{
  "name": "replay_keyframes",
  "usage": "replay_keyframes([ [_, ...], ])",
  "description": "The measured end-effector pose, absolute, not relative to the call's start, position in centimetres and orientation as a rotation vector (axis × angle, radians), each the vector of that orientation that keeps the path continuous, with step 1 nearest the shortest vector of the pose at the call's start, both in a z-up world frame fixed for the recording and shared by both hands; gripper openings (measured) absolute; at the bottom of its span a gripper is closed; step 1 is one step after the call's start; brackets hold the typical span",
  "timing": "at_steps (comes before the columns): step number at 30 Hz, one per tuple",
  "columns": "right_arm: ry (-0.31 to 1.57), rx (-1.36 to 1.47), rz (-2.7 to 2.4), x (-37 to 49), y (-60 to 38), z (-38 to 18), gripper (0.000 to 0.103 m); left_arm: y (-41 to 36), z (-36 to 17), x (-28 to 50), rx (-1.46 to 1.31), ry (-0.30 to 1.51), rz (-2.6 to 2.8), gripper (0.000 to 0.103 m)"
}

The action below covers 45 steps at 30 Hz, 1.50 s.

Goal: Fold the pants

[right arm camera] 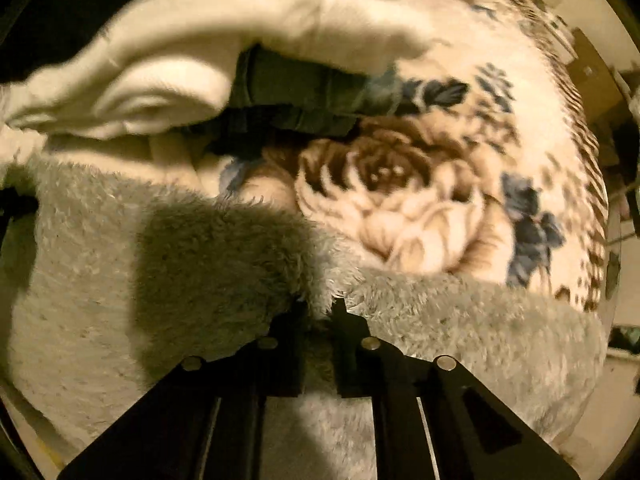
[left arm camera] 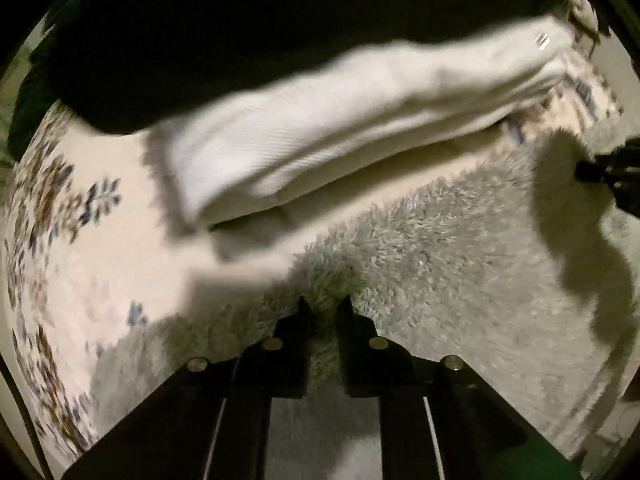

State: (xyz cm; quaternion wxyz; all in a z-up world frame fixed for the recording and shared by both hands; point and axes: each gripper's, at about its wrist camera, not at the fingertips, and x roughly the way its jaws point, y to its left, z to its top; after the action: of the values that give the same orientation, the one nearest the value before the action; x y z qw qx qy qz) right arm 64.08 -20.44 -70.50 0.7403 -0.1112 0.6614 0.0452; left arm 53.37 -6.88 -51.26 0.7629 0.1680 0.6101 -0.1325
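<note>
**Both grippers pinched into the fluffy grey pants, pointed down at the bed**

The left gripper (left arm camera: 325,307) is aimed steeply downward, and its two black fingers are drawn nearly together with a tuft of the grey fleece pants (left arm camera: 420,248) caught between the tips. The right gripper (right arm camera: 320,307) is pointed pretty much straight down, and the same thing is seen there: jaws clenched on a bunched ridge of the shaggy grey fabric, which is puckered up right at the fingertips. In the left view, the right gripper can be made out at the far right edge, dark and blurred, over the same garment.

Counted up: two grippers, one pair of grey fleece pants, one folded white garment (left arm camera: 340,120), and one dark green folded item (right arm camera: 296,92) tucked just under the white one's edge in the right view. What exactly that green piece is can't be told.

The pants are spread flat across the near part of a cream blanket (right arm camera: 420,200) printed with big brown roses and blue leaves. The white garment is laid beyond the pants, close by; whether they touch can't be made out. The room is dimly lit with a warm cast, hard shadows are thrown onto the fleece, and some clutter is glimpsed at the right rim of the right view, too blurred to be named.
</note>
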Motion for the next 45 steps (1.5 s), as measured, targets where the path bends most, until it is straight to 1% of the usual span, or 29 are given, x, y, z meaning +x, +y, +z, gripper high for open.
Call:
replay_keyframes([
  [4,1.377,-0.176,0.07,60.9,-22.3,-66.0,0.009,-6.3,-46.7,50.1,0.264,1.274,-0.254,0.008],
  [6,1.342,-0.112,0.049,57.5,-23.4,-63.0,0.009,-5.7,-45.1,47.7,0.207,1.258,-0.239,0.008],
  [7,1.334,-0.097,0.043,56.0,-22.8,-62.6,0.009,-5.0,-44.3,45.9,0.161,1.262,-0.23,0.008],
  [11,1.341,-0.035,-0.001,45.8,-21.4,-60.7,0.009,-3.2,-43.9,38.3,0.031,1.325,-0.165,0.008],
  [12,1.349,-0.038,-0.011,43.7,-21.2,-60.9,0.009,-3.8,-44.2,35.3,0.015,1.35,-0.137,0.008],
  [14,1.393,-0.032,-0.04,39.3,-21.2,-62.4,0.007,-2.9,-46.9,30.8,-0.037,1.444,-0.105,0.005],
  [15,1.415,-0.021,-0.048,37.8,-21.1,-63.4,0.001,-2.5,-48.8,28.9,-0.07,1.496,-0.073,0.005],
  [18,1.531,-0.009,-0.062,34.5,-22.1,-67.6,0.001,-1.8,-53.4,25.2,-0.129,1.605,-0.008,0.005],
  [21,1.687,0.103,-0.028,33.3,-23.2,-70.3,0.001,-1.1,-53.6,24.5,-0.192,1.619,0.037,0.007],
  [22,1.696,0.13,-0.021,33.3,-23.6,-70.1,0.006,-1.0,-52.9,24.7,-0.208,1.611,0.056,0.007],
  [23,1.691,0.165,-0.014,33.7,-24.3,-69.4,0.01,-0.8,-52.1,25.2,-0.234,1.596,0.065,0.01],
  [24,1.676,0.204,-0.01,34.2,-24.9,-68.5,0.028,-0.4,-51.0,26.2,-0.267,1.57,0.07,0.019],
  [25,1.654,0.234,-0.018,34.9,-25.6,-67.6,0.057,-0.2,-50.1,26.9,-0.288,1.549,0.073,0.028],
  [26,1.616,0.275,-0.039,36.0,-26.8,-66.1,0.071,0.0,-49.2,28.1,-0.305,1.527,0.077,0.059],
  [27,1.591,0.294,-0.058,36.9,-27.5,-65.3,0.086,0.3,-48.3,29.4,-0.308,1.502,0.085,0.098],
  [28,1.564,0.306,-0.08,37.9,-28.2,-64.4,0.086,0.5,-47.3,31.0,-0.313,1.468,0.094,0.103],
  [30,1.518,0.268,-0.169,40.9,-29.9,-62.9,0.086,1.2,-45.8,34.6,-0.342,1.422,0.104,0.103],
  [33,1.493,0.259,-0.307,45.5,-32.1,-62.6,0.086,2.3,-45.9,39.2,-0.349,1.41,0.172,0.103],
  [36,1.521,0.256,-0.417,51.5,-34.8,-64.4,0.086,3.2,-47.3,43.5,-0.31,1.43,0.251,0.103],
  [39,1.543,0.247,-0.487,55.5,-35.4,-67.1,0.086,4.7,-50.3,48.1,-0.267,1.479,0.34,0.103],
  [40,1.556,0.255,-0.494,56.4,-35.4,-68.1,0.086,5.3,-51.0,48.9,-0.263,1.496,0.348,0.103],
  [41,1.566,0.264,-0.496,57.1,-35.3,-68.8,0.085,5.9,-52.1,49.4,-0.269,1.521,0.352,0.088],
  [42,1.582,0.258,-0.499,57.0,-35.2,-69.5,0.077,6.6,-53.0,49.5,-0.284,1.542,0.353,0.046],
  [43,1.582,0.238,-0.503,56.9,-35.0,-69.7,0.049,7.2,-53.9,49.3,-0.325,1.555,0.332,0.026],
  [44,1.577,0.201,-0.517,56.4,-34.8,-69.8,0.031,7.8,-54.3,48.7,-0.353,1.553,0.322,0.012],
  [45,1.552,0.202,-0.515,55.7,-34.8,-69.7,0.013,8.3,-54.1,47.9,-0.37,1.525,0.315,0.006],
])
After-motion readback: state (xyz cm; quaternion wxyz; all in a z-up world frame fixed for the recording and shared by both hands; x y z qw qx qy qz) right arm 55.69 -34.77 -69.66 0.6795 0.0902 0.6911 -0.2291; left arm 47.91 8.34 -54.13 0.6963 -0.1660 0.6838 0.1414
